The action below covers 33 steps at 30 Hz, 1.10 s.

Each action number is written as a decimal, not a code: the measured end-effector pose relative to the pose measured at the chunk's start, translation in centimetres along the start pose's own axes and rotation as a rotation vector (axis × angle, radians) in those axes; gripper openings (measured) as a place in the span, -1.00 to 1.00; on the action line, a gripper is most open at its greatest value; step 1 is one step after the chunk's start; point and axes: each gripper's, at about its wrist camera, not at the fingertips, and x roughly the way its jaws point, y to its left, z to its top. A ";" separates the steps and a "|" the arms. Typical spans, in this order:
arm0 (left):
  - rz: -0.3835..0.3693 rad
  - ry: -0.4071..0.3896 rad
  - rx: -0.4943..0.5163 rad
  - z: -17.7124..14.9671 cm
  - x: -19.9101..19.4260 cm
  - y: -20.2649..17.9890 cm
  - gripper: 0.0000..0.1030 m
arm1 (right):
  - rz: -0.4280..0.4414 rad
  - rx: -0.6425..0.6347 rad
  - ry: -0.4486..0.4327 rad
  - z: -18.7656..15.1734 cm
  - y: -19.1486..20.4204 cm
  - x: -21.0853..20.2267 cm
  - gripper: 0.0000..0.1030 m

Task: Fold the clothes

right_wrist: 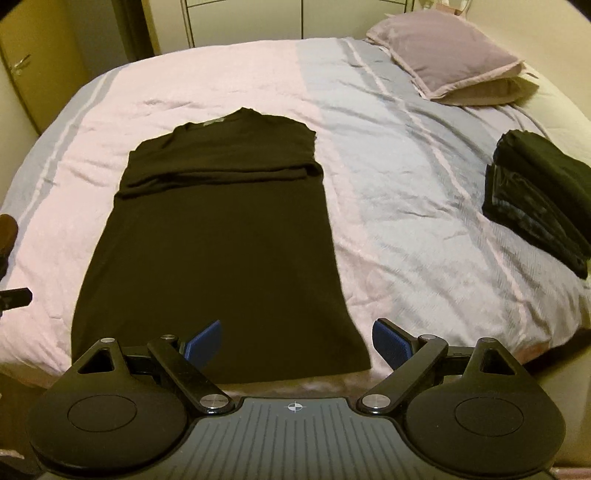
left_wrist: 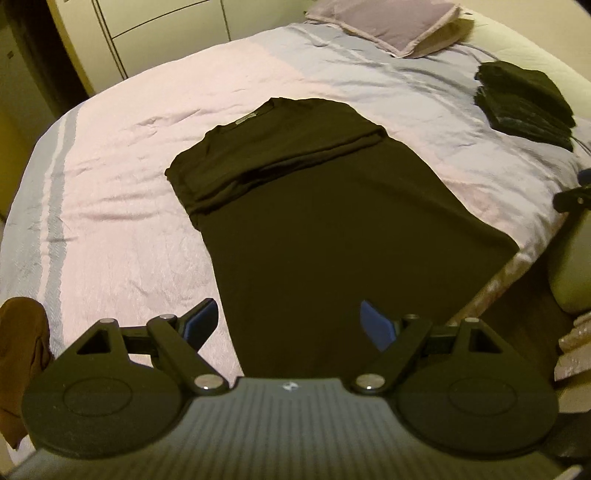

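Note:
A black T-shirt point(left_wrist: 332, 221) point(right_wrist: 218, 240) lies flat on the bed, its sleeves folded in across the chest, collar at the far end and hem toward me. My left gripper point(left_wrist: 290, 325) hovers open above the shirt's near left hem, with nothing between its blue pads point(left_wrist: 201, 321). Over the near right corner of the hem, my right gripper point(right_wrist: 295, 341) is likewise open and holds nothing. A small part of the right gripper point(left_wrist: 574, 197) shows at the right edge of the left wrist view.
The bed point(right_wrist: 406, 184) has a pink and pale blue striped cover. A stack of folded dark clothes point(right_wrist: 539, 195) point(left_wrist: 524, 96) sits at the right. Pillows point(right_wrist: 454, 55) lie at the far right. A brown garment point(left_wrist: 22, 354) hangs at the left. Cabinets point(right_wrist: 258, 18) stand behind.

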 end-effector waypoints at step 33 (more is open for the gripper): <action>0.015 -0.025 0.203 -6.7 0.8 0.9 0.59 | -0.074 -0.125 0.055 -4.6 7.4 1.5 0.77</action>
